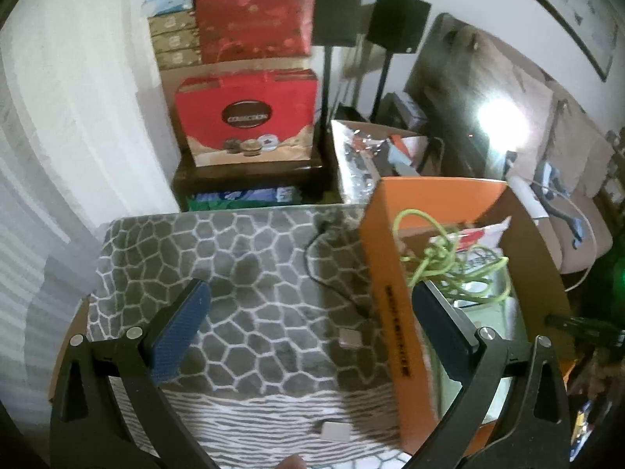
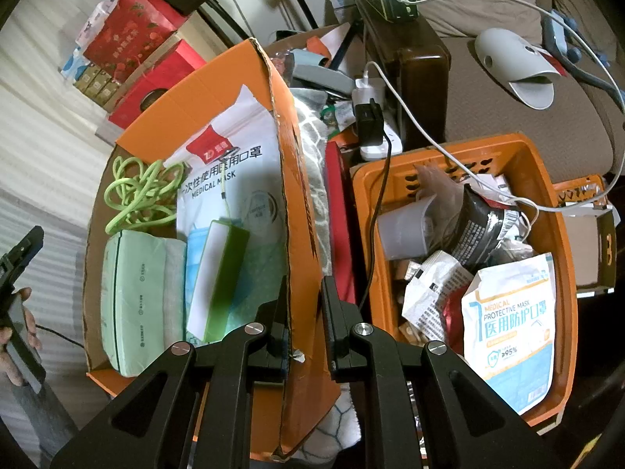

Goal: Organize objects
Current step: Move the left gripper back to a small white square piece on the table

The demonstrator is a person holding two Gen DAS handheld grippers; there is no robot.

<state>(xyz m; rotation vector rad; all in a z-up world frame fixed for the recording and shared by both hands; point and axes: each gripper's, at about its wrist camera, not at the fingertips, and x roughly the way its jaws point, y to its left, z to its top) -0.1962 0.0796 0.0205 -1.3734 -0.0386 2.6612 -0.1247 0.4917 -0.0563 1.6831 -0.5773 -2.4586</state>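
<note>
An orange cardboard box (image 2: pixel 300 211) stands on a grey patterned mat (image 1: pixel 250 273). It holds a green cord (image 2: pixel 136 195), a medical mask pack (image 2: pixel 230 164), a green tissue pack (image 2: pixel 133 297) and a green-and-white box (image 2: pixel 218 277). My right gripper (image 2: pixel 304 312) is shut on the box's right wall, one finger inside and one outside. My left gripper (image 1: pixel 312 328) is open and empty; its fingers straddle the box's left wall (image 1: pixel 390 297), not touching it. The cord also shows in the left wrist view (image 1: pixel 449 258).
An orange plastic basket (image 2: pixel 562 242) full of mask packs and wrappers stands right of the box. A black cable (image 1: pixel 332 273) and two small grey squares (image 1: pixel 349 338) lie on the mat. Red gift boxes (image 1: pixel 250 117) are stacked behind. A power strip (image 2: pixel 375 117) and sofa lie beyond.
</note>
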